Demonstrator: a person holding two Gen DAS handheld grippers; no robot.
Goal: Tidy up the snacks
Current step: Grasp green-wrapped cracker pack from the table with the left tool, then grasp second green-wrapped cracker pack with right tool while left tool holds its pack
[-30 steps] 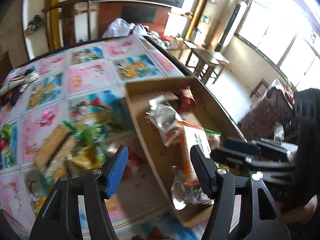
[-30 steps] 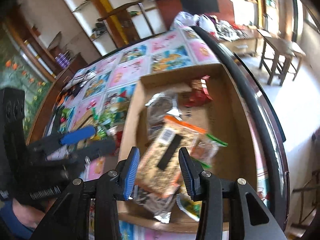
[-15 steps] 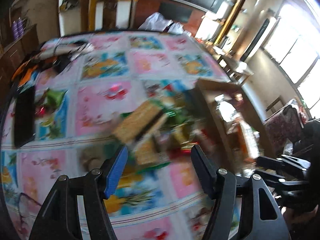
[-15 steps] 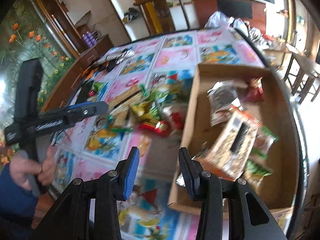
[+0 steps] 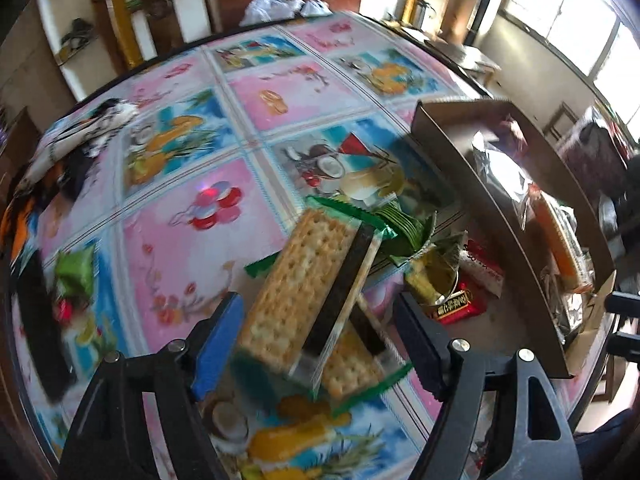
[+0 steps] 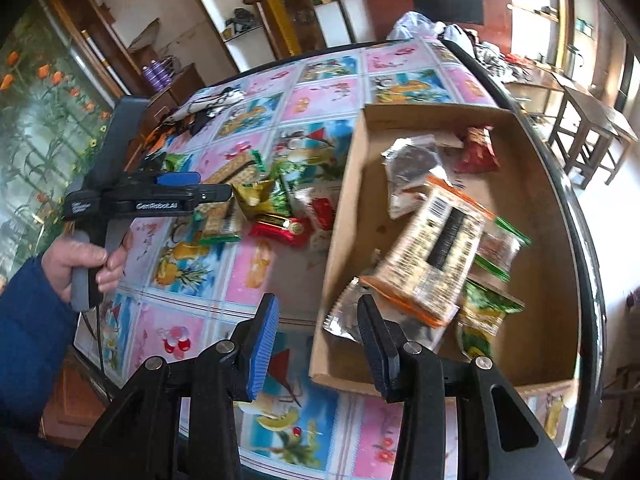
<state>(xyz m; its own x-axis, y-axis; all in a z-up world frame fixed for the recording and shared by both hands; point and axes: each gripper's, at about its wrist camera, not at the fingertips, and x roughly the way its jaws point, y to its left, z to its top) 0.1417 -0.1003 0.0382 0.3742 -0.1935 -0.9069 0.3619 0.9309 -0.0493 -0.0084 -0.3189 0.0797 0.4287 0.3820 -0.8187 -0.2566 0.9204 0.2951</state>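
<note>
My cardboard box (image 6: 532, 216) lies open-topped at three o'clock on the table, snacks heaped inside: an orange-edged cracker pack (image 6: 436, 252) tilted on top, silver pouches (image 6: 408, 160) at twelve, a red packet (image 6: 478, 152) in the far corner. At nine o'clock of the box sits the loose pile: two cracker packs (image 5: 308, 284) crossed, green wrappers (image 5: 400, 224), a red bar (image 5: 456, 306).

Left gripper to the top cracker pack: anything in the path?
Nothing visible blocks it. The left gripper, whose jaws have just been opening, hangs open over the top cracker pack, which shows between them, untouched. That pack lies on a second cracker pack; green wrappers crowd its far end.
</note>
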